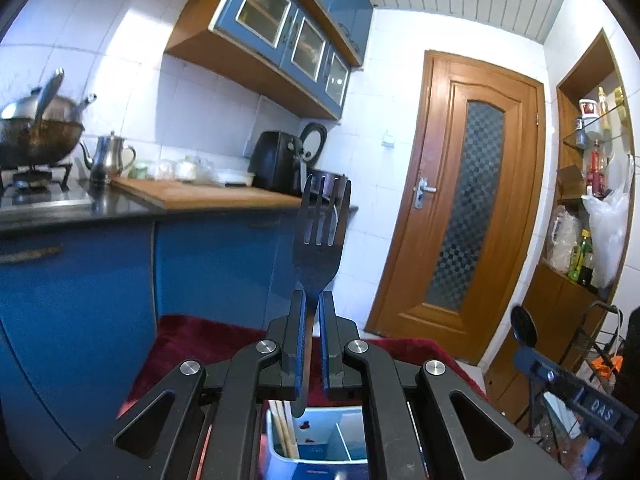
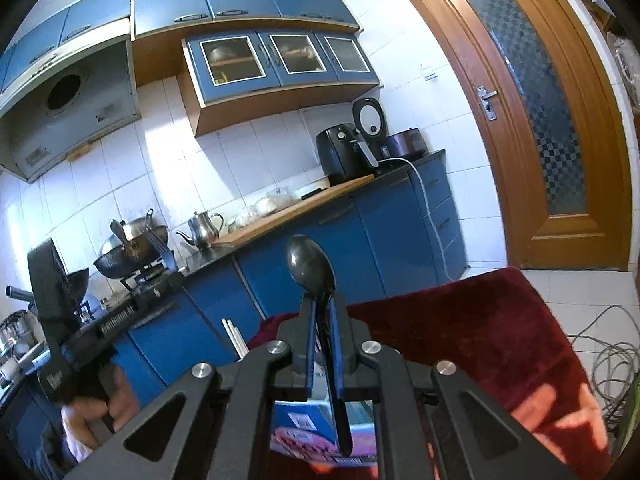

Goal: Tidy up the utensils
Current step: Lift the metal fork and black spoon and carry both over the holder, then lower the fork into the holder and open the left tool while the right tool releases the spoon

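A: The left gripper [image 1: 311, 300] is closed on a black fork [image 1: 320, 236], prongs up, above a blue box [image 1: 316, 456] with chopsticks [image 1: 282, 428].

B: The right gripper [image 2: 320, 304] clamps a black spoon [image 2: 311, 266], over the red cloth [image 2: 480, 320]; only here the floor cables [image 2: 612, 344] show beside the cloth's edge.

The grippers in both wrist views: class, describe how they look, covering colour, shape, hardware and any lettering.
The left gripper and right gripper match: matte black linkage arms with triangular cut-outs, round silver pivot bolts, and narrow black fingers lined with ribbed blue pads. White lettering marks each body where the other camera sees it; it is too blurred to read reliably.
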Demonstrator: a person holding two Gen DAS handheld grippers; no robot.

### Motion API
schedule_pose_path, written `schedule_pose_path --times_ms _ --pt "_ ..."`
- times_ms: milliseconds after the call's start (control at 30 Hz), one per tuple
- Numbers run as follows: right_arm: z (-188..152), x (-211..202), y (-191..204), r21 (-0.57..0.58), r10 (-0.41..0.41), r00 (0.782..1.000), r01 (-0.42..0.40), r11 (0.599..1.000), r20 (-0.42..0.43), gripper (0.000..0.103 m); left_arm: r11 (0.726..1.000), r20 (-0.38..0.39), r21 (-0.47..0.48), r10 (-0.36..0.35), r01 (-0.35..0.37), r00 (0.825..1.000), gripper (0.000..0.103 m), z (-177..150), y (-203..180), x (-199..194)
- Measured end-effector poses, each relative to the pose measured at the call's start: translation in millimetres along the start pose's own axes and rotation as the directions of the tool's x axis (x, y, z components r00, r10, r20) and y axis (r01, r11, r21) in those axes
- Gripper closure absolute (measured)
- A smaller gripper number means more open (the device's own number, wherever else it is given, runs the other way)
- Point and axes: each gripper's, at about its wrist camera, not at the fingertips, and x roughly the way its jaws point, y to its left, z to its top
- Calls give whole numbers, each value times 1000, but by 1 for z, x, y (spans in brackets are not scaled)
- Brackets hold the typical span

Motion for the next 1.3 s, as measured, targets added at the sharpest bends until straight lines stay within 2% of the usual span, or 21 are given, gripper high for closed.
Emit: schedule_pose_path --times_ms 167,400,600,900,1067,1300 --pt "-6 20 -6 39 55 998 -55 998 -14 95 1000 -43 -4 -9 9 999 98 -15 -1 11" --pt "-16 37 -18 49 60 998 -59 997 -31 95 1000 -85 0 -7 7 996 98 -33 0 20" --pt "-26 51 -18 9 43 999 -42 999 -13 94 1000 -104 2 -1 2 995 98 -45 0 23" --pt "-35 45 -8 -115 16 999 -11 993 41 94 999 -109 -7 36 -37 993 97 -53 5 20" --pt "-41 48 2 -202 -76 997 80 976 30 94 998 -124 18 57 -55 991 97 -58 2 20" --pt "-46 47 2 -227 -147 989 140 964 -14 93 995 -137 84 61 -50 989 97 -65 -8 14"
